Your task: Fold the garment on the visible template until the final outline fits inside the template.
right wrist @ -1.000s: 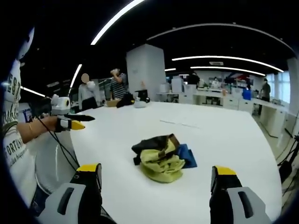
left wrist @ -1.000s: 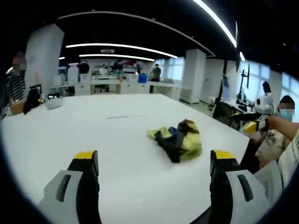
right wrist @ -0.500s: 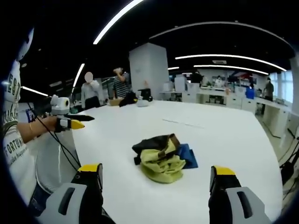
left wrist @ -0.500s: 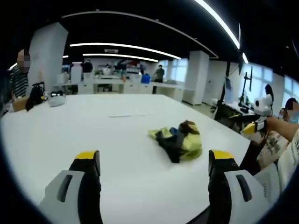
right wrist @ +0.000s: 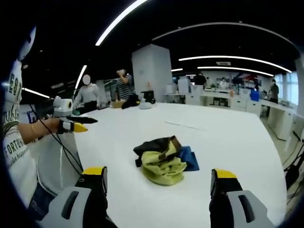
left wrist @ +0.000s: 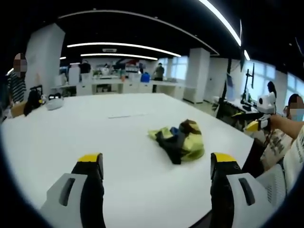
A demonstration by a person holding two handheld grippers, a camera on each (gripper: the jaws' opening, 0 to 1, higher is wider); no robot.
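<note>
1. The garment (left wrist: pixel 178 141) lies crumpled in a heap on the white bench (left wrist: pixel 71 128), a bundle of yellow-green, dark brown and blue cloth, well out from the near edge.
2. In the right gripper view the same heap (right wrist: pixel 164 159) shows a yellow-green fold at the front, a dark fold over the top and a blue corner sticking out at the right side of the picture.
3. The left tool (left wrist: pixel 156 164) has its jaws wide apart and holds nothing; it sits back from the garment, not touching it.
4. The right tool (right wrist: pixel 159 178) is likewise spread wide and empty, near the heap but apart from it.
5. A thin pale line (right wrist: pixel 187 126) on the bench beyond the garment may be part of the template, though I cannot tell its outline.
6. The cloth looks light, soft and limp, so it should sag and drape when lifted, not hold a shape.
7. Judging by the tangle, it needs spreading flat before any fold; a free edge or corner, such as the blue one, looks the best place to pinch.
8. Gripping several layers at once would likely drag the whole bundle.
</note>
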